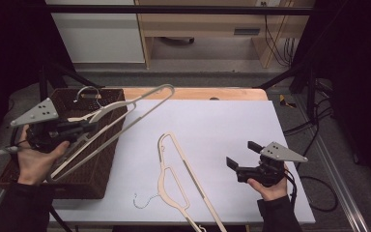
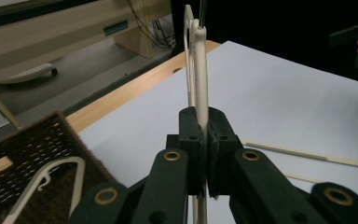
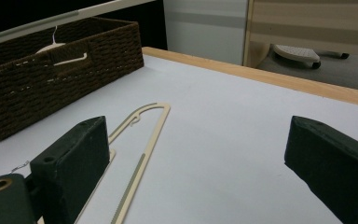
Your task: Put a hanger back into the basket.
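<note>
Left claw [image 1: 79, 126] is pinching one thin bar of the raised hanger [image 1: 125, 113] over the basket [image 1: 107, 159], so it could swivel and snag the rim, while the right claw [image 1: 241, 157] sits spread wide above the bench [image 1: 232, 116] by the other hanger [image 1: 174, 176].

basket left, hangers spread across the table

the basket [image 1: 101, 169] sits at the table's [image 1: 251, 121] left edge with 1 hanger [image 1: 88, 92] in it. a 2nd hanger [image 1: 125, 116] hangs above the basket's right rim. a 3rd hanger [image 1: 178, 179] lies on the table, right of the basket.
</note>
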